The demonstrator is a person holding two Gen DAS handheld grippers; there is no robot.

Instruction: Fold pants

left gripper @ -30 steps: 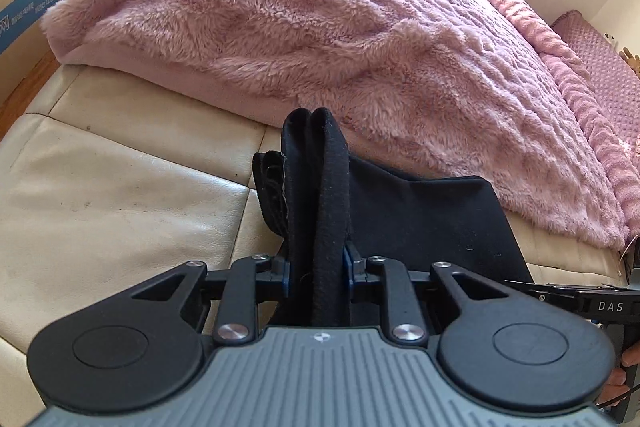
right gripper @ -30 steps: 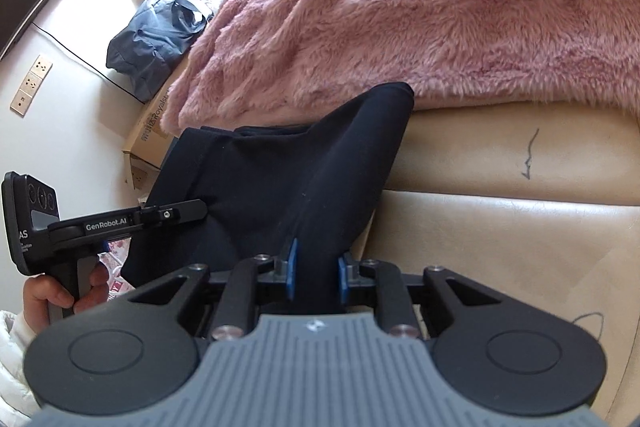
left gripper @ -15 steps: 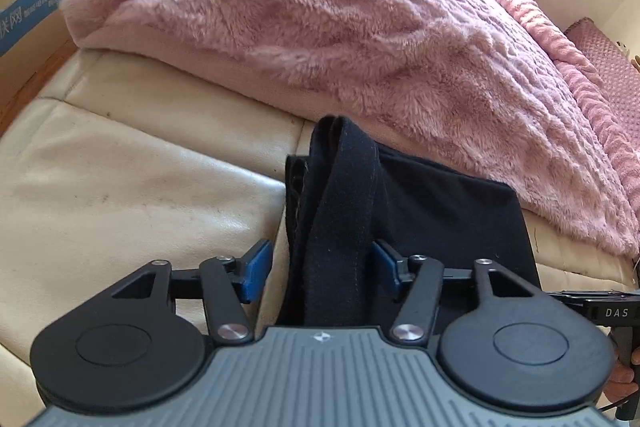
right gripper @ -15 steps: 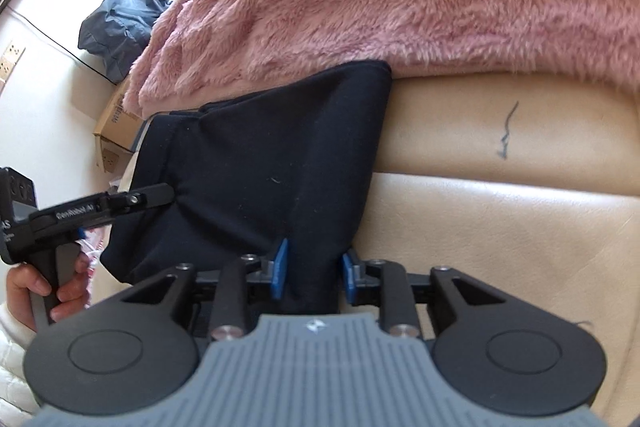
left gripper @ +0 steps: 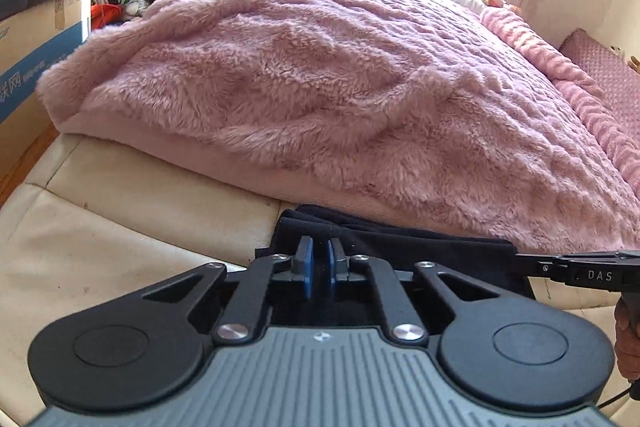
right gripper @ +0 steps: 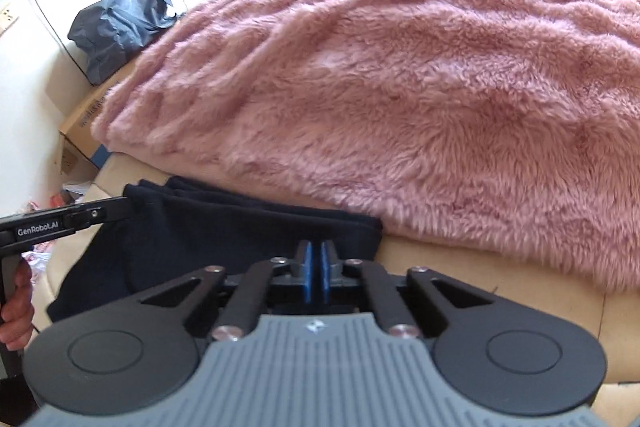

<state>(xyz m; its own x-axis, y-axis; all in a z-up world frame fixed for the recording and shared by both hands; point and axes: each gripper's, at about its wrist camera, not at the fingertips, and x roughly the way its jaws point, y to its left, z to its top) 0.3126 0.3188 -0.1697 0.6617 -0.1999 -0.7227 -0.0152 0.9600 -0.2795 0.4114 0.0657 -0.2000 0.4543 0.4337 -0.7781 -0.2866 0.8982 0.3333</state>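
The black pants (left gripper: 420, 247) lie folded flat on the cream leather cushion (left gripper: 100, 251), their far edge against the pink blanket. My left gripper (left gripper: 319, 247) hovers at their left end; its jaws are closing to a narrow gap with nothing between them. In the right wrist view the pants (right gripper: 224, 231) spread to the left, and my right gripper (right gripper: 319, 247) stands shut and empty over their right end. Each view catches the other gripper's fingers at its side edge, held by a hand.
A thick pink fluffy blanket (left gripper: 320, 87) covers the bed behind the pants. A cardboard box (left gripper: 36, 47) and a blue bag (right gripper: 116, 23) stand beyond the cushion's left end. Bare cushion (right gripper: 480, 291) lies to the right of the pants.
Both grippers held a raised fold of the pants, then let go and drew back. The pants now lie flat, and both pairs of jaws have come together empty.
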